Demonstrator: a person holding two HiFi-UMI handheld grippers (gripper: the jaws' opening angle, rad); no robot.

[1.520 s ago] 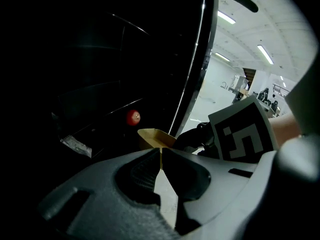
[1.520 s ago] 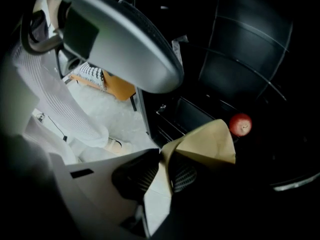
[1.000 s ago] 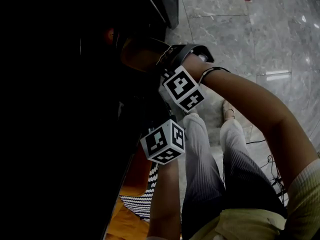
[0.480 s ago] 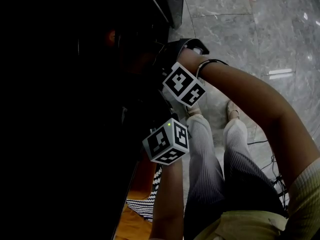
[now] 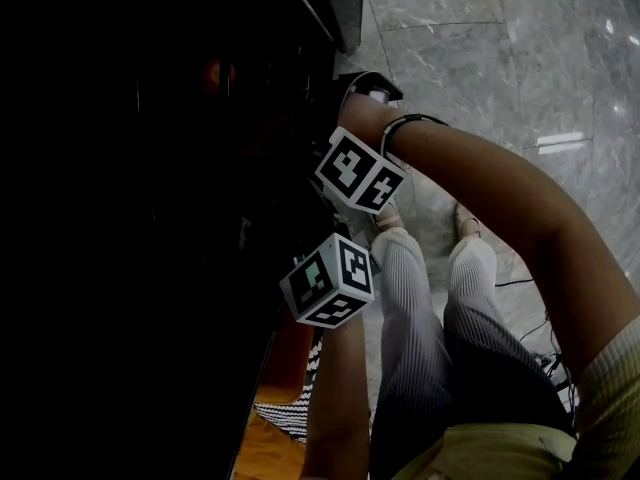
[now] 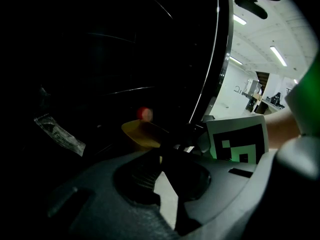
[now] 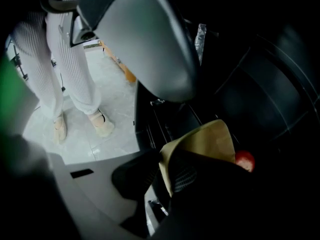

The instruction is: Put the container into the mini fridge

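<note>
- Mini fridge (image 5: pixel 150 218): an open, dark cabinet. It fills the left half of the head view, and thin wire shelves (image 7: pixel 167 116) cross its inside.
- Container (image 7: pixel 202 136): a tan, bowl-like vessel inside the fridge, past the front edge and over the wire shelves. Whether it rests on a shelf cannot be told.
- Right gripper (image 7: pixel 164 168): reaches into the fridge, angled down. Its jaws are clamped on the container's near rim, with one ribbed pad inside the wall and the other outside.
- Left gripper (image 6: pixel 161 156): held below and beside the right one, pointing into the fridge. Its jaws are drawn together at the tips with a thin wedge of light behind them. Nothing can be made out between them, and the container lies just beyond the tips.
- Marker cubes: the right gripper's cube (image 5: pixel 358 171) sits at the fridge's front edge. The left gripper's cube (image 5: pixel 330 280) is nearer the person.
- Small red round object (image 7: pixel 244 160): lies against the container's far rim.
- Clear plastic packet (image 6: pixel 60 131): lies deeper in the fridge, apart from the container.
- Person: a band (image 5: pixel 410 121) circles the right wrist. The legs (image 5: pixel 420 308) are in pale ribbed trousers and stand on a grey marble floor (image 5: pixel 480 58).
</note>
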